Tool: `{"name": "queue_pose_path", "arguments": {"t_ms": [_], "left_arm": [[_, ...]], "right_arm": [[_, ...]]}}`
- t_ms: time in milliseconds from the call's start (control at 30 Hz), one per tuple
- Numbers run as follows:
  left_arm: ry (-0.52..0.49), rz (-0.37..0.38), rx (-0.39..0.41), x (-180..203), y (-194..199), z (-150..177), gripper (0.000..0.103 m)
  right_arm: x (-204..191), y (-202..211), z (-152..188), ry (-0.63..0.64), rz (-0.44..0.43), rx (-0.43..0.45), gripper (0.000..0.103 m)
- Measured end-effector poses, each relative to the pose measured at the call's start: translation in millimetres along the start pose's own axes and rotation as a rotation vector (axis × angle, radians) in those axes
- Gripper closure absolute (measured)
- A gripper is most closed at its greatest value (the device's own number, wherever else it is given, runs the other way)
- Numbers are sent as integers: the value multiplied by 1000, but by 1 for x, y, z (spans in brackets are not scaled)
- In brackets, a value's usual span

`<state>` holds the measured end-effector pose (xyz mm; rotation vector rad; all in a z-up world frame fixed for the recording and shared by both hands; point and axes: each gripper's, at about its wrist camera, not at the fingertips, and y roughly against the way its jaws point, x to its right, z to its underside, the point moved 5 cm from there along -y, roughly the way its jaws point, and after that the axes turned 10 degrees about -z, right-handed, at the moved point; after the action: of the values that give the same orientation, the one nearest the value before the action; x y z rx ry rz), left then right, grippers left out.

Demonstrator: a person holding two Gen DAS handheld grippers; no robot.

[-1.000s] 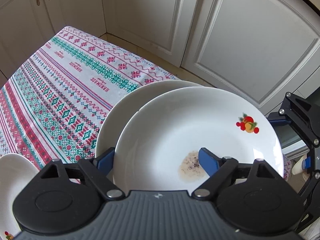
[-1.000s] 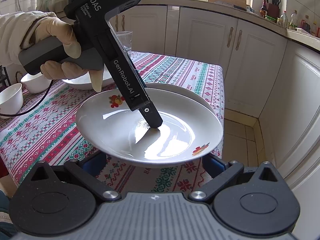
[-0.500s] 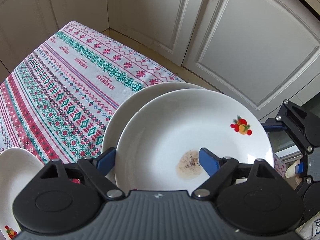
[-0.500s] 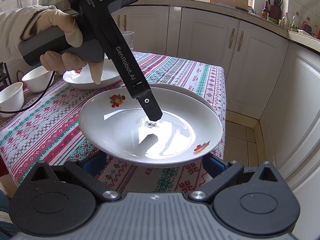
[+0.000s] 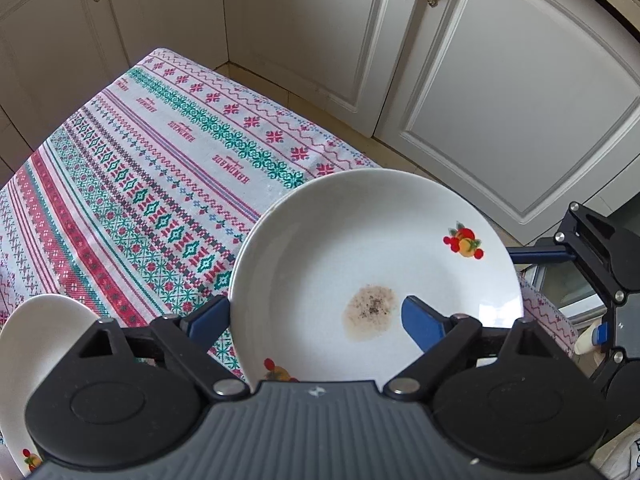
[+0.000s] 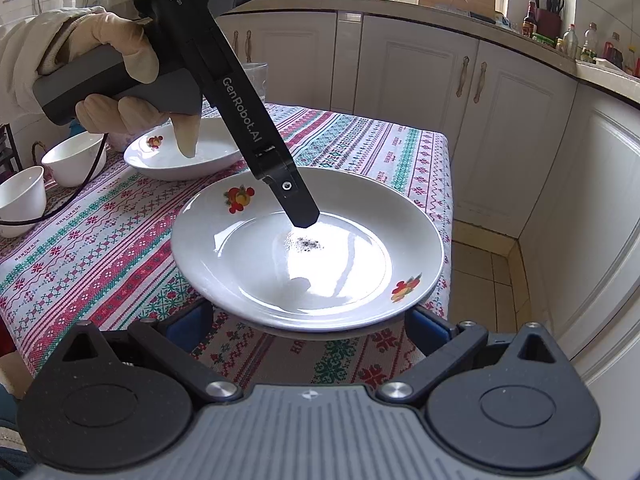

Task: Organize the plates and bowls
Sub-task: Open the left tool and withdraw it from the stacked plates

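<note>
A white plate (image 5: 360,240) with fruit decals and a brown stain lies nested on a second white plate (image 6: 320,330) at the table's corner. Only a sliver of the lower plate's rim shows. My left gripper (image 5: 310,312) points steeply down over the stack with its jaws opening. One blue finger (image 5: 208,318) is outside the rim and the other (image 5: 420,320) hangs inside the plate, clear of the rim. In the right wrist view that finger's tip (image 6: 304,216) hovers just above the stain. My right gripper (image 6: 308,314) stands open, its fingers wide apart at the stack's near edge.
Another decorated plate (image 6: 180,156) sits further back on the patterned tablecloth (image 6: 100,240), with two white bowls (image 6: 74,156) and a glass (image 6: 254,76) beyond. The table ends just right of the stack, with tiled floor (image 6: 488,264) and cabinets (image 6: 500,120) there. A gloved hand (image 6: 120,52) holds the left gripper.
The top plate has settled squarely onto the lower plate, which was showing behind it. The left gripper's fingers have spread, and its inner finger has lifted off the plate's surface.
</note>
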<state>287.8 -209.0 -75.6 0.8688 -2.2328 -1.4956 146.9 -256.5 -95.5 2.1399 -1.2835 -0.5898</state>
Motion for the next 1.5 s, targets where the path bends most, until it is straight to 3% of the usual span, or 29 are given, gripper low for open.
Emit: {"name": "queue_pose_path", "arguments": {"t_ms": [133, 367, 700, 1000, 1333, 1500], "left_arm": [[25, 17, -1, -3, 0, 3, 11], [36, -28, 121, 0, 30, 13, 11], [127, -154, 263, 7, 86, 52, 10], [280, -206, 312, 22, 108, 112, 10], [484, -238, 297, 25, 97, 168, 10], [522, -372, 309, 20, 87, 180, 10]], "right_arm": [[-2, 0, 0, 5, 5, -1, 0], [-11, 11, -8, 13, 26, 32, 0], [-24, 27, -16, -13, 99, 50, 0], [-38, 40, -14, -60, 109, 67, 0], [-61, 49, -10, -37, 92, 85, 0], [-68, 46, -7, -33, 82, 72, 0]]}}
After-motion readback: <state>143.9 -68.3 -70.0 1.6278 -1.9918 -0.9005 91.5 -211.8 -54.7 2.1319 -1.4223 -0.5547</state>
